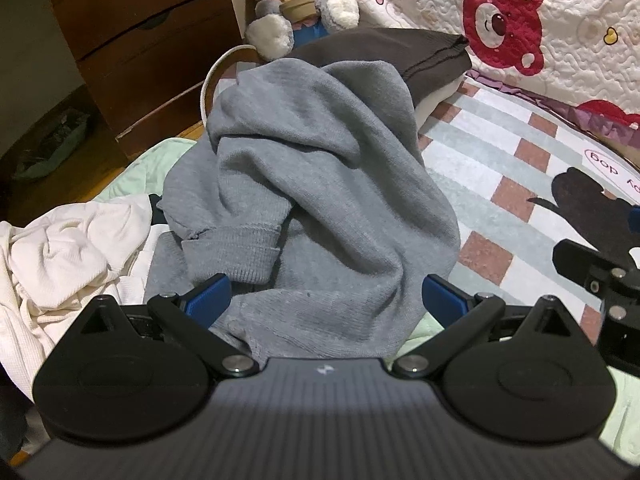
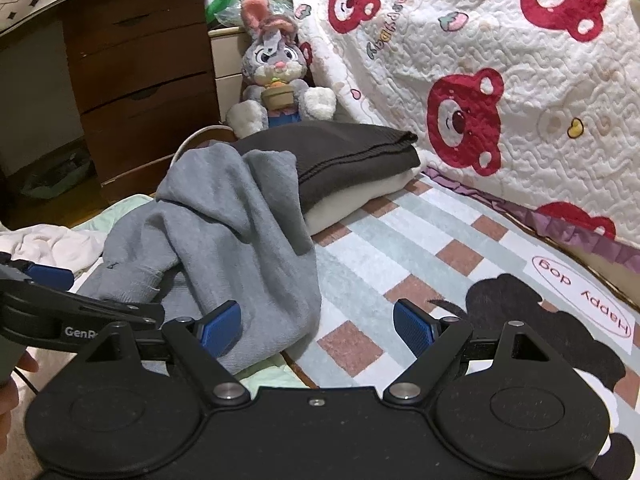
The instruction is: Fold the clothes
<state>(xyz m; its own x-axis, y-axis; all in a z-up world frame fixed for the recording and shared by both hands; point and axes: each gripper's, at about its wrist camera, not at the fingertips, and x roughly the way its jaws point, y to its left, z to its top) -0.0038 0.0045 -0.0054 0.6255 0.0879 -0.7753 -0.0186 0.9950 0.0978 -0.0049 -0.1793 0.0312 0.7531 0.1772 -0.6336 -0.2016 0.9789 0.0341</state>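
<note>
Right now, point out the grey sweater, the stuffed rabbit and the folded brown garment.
grey sweater (image 1: 320,184), left wrist view, middle of the crumpled body.
stuffed rabbit (image 2: 276,60), right wrist view, its face.
folded brown garment (image 2: 344,148), right wrist view, top surface.

A dark wooden dresser (image 2: 136,80) is standing at the left on a wood floor (image 1: 80,168). A plush rabbit (image 2: 276,76) is sitting beside a quilt with red bears (image 2: 500,80), which is lying along the checked bedsheet (image 2: 420,232).
</note>
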